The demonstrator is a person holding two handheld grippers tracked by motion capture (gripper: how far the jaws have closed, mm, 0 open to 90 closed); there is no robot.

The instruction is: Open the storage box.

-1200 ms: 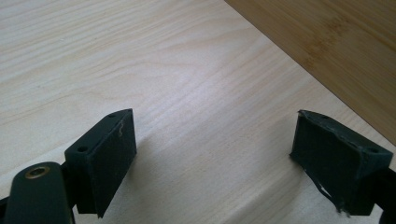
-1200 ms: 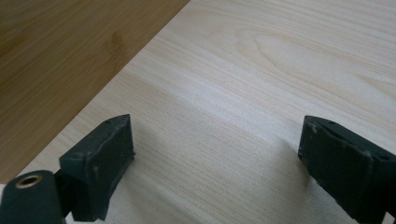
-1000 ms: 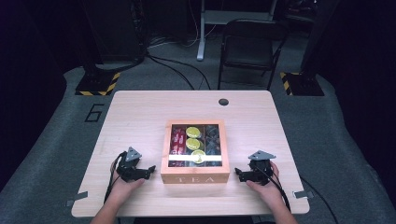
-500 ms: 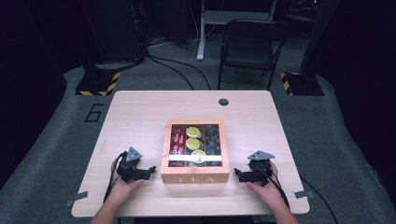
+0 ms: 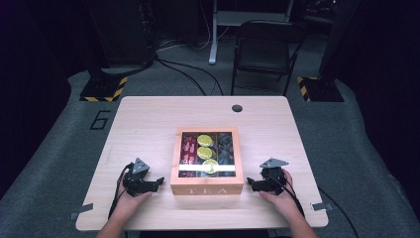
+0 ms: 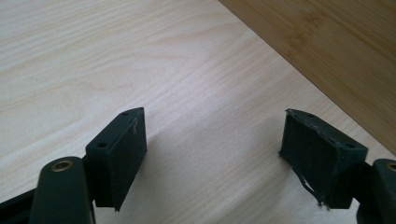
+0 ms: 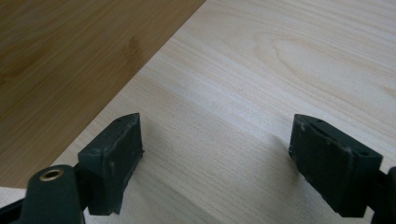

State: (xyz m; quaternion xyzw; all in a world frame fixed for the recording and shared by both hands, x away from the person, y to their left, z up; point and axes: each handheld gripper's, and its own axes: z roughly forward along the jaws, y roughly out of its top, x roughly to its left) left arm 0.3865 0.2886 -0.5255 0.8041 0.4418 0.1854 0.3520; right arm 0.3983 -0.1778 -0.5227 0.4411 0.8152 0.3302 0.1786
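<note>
Resting both hands on the surface [image 5: 148,119], I hold my left tongs [image 5: 157,181] and right tongs [image 5: 250,184] wide open, empty, flanking the tea box [image 5: 207,184].

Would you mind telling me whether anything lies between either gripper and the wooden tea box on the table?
Nothing visible does. The left gripper and the right gripper flank the wooden tea box with the window lid, jaws open, with bare light wood tabletop between each and the box's side wall.
</note>
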